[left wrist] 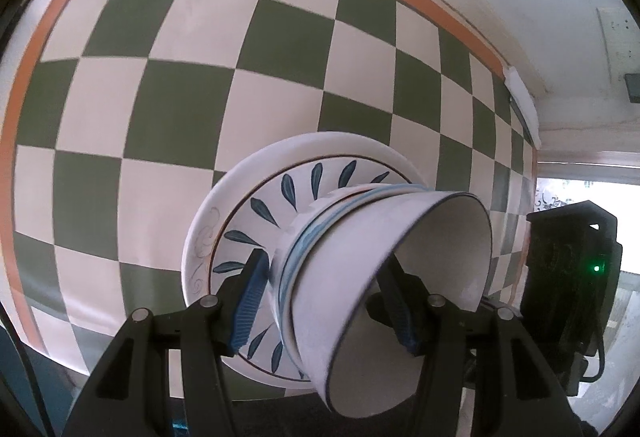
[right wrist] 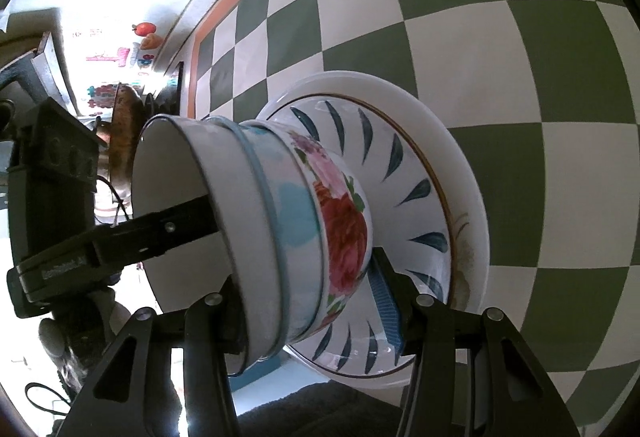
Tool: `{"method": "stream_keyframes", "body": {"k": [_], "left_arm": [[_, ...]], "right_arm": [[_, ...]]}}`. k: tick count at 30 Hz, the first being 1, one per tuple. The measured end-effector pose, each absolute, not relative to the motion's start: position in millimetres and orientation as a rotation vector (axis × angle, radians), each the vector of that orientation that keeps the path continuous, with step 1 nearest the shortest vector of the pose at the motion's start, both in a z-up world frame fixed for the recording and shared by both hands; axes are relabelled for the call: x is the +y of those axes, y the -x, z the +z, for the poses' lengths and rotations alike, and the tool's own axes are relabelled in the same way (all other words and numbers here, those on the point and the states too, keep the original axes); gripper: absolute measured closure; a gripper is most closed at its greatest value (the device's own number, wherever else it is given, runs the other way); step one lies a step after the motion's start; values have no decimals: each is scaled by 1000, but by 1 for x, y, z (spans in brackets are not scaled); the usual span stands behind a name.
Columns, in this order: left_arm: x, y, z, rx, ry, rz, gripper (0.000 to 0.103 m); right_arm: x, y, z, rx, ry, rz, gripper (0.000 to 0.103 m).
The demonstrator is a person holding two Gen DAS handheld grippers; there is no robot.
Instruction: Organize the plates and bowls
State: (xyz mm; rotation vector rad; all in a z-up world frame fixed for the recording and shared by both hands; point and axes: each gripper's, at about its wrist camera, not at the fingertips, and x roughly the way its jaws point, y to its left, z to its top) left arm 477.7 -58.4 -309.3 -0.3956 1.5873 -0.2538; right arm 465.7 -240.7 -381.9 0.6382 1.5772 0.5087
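The stack of bowls (left wrist: 360, 269) sits on two plates: a leaf plate (left wrist: 264, 213) on a bigger white plate (left wrist: 224, 197). The whole pile is tipped on its side over the checkered surface (left wrist: 200, 77), with the plates at about 10 o'clock from the top bowl's mouth in the left view.

The left tool (left wrist: 328, 301) pinches the bowl stack, one blue pad outside and one finger inside the top bowl. The right tool (right wrist: 316, 301) also holds the pile: one finger by the top bowl, one blue pad against the leaf plate, at 6 o'clock in its view.

I think this pile is heavy, hard, smooth and slippery. It could break if dropped. The bowls might slide apart, so hold plates and bowls together.
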Motion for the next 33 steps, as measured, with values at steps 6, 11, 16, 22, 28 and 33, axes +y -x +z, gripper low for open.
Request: {"method": "stream_keyframes", "body": {"k": [6, 11, 16, 22, 28, 33], "left_arm": [[-62, -472, -292, 1560, 301, -220, 49], [-59, -461, -277, 1528, 230, -196, 40], [-51, -448, -261, 1454, 158, -116, 7], [-42, -426, -242, 1346, 101, -43, 4], [-36, -402, -204, 1160, 86, -81, 4], [-32, -378, -175, 1081, 33, -117, 2]], "right_arm": [[-243, -466, -356, 1517, -529, 485, 50], [-247, -462, -326, 1449, -392, 427, 37], [-252, -451, -299, 1409, -293, 366, 20], [-251, -429, -273, 1349, -175, 257, 8], [-241, -395, -234, 1216, -130, 160, 4], [-233, -362, -199, 1115, -149, 58, 3]]}}
